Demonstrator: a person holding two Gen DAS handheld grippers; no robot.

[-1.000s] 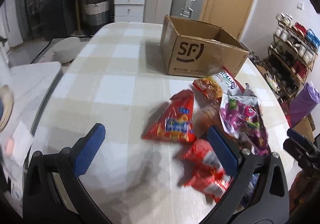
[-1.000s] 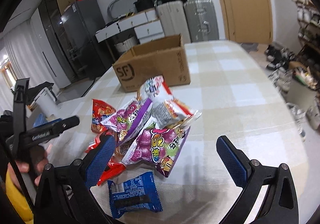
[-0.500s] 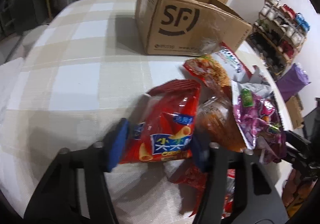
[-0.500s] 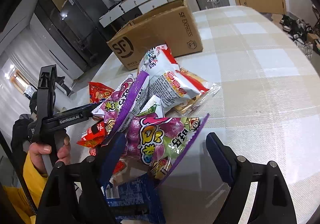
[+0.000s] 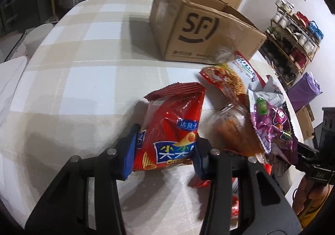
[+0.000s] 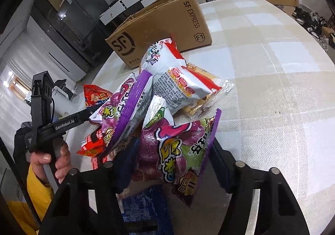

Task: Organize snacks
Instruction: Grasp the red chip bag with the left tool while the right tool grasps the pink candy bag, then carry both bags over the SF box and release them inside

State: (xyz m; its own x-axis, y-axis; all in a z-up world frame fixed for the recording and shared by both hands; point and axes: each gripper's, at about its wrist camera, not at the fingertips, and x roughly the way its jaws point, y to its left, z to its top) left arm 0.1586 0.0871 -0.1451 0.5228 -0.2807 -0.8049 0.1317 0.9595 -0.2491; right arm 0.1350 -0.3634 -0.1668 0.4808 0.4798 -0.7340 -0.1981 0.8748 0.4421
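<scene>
Left gripper [image 5: 164, 154] is clamping the red chip bag [image 5: 173, 130] near its bottom seam, bag still lying on the checked tablecloth [image 5: 83, 88]. Right gripper [image 6: 173, 163] is closing around the purple candy bag [image 6: 178, 151]; pads look to be touching both sides, bag tilting upright. Cardboard box [image 5: 201, 31] is sitting open behind the snack pile, probably the destination.

Risks:
- Both bags are air-filled and slick, so a pinch at the edge could be slipping out on the lift.
- Purple bag is leaning against the second purple bag [image 6: 125, 105] and the white bag [image 6: 173, 79]; lifting could be dragging those along or knocking them off the table edge.
- Squeezing harder could be crushing the chips.
</scene>
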